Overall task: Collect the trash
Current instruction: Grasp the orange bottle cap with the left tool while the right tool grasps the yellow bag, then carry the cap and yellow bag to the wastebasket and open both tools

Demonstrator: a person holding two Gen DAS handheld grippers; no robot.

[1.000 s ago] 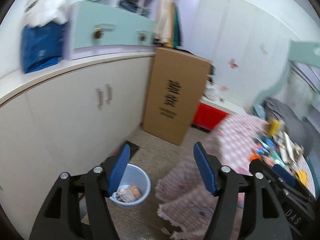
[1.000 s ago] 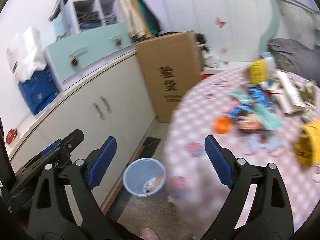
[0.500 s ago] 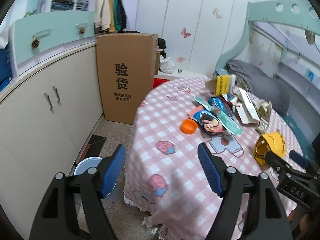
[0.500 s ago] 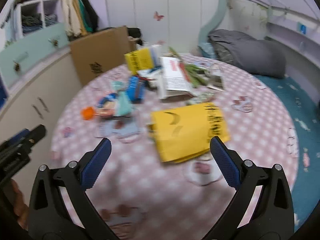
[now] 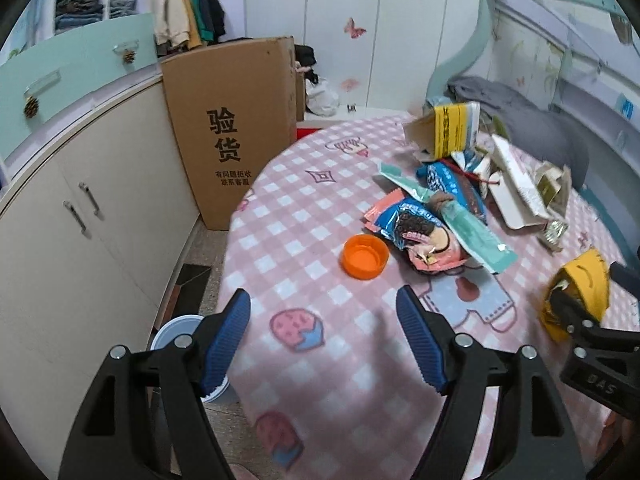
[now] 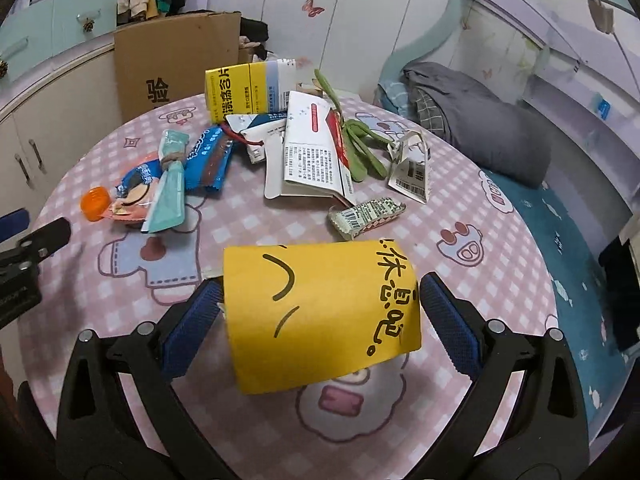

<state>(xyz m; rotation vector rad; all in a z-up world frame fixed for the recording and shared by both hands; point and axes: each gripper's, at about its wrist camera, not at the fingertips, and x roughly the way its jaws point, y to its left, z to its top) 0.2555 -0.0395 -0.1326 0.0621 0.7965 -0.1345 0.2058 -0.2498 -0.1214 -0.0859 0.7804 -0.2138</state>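
Note:
A round table with a pink checked cloth (image 5: 304, 216) holds trash: an orange cap (image 5: 364, 257), snack wrappers (image 5: 424, 228), a yellow medicine box (image 6: 244, 90), white cartons (image 6: 308, 152), a small bar wrapper (image 6: 366, 214) and a yellow paper sleeve (image 6: 320, 312). My right gripper (image 6: 320, 320) is open with the yellow sleeve lying between its fingers; it also shows in the left wrist view (image 5: 576, 292). My left gripper (image 5: 322, 340) is open and empty over the table's near left edge. A pale blue bin (image 5: 176, 330) stands on the floor, mostly hidden.
A tall cardboard box (image 5: 236, 128) stands against cream cabinets (image 5: 80, 208) left of the table. A bed with a grey pillow (image 6: 476, 124) and blue sheet lies to the right. White wardrobe doors are behind.
Both grippers swung from the bin and cabinets toward the table. The right gripper came down around the yellow sleeve. The left moved closer to the table edge.

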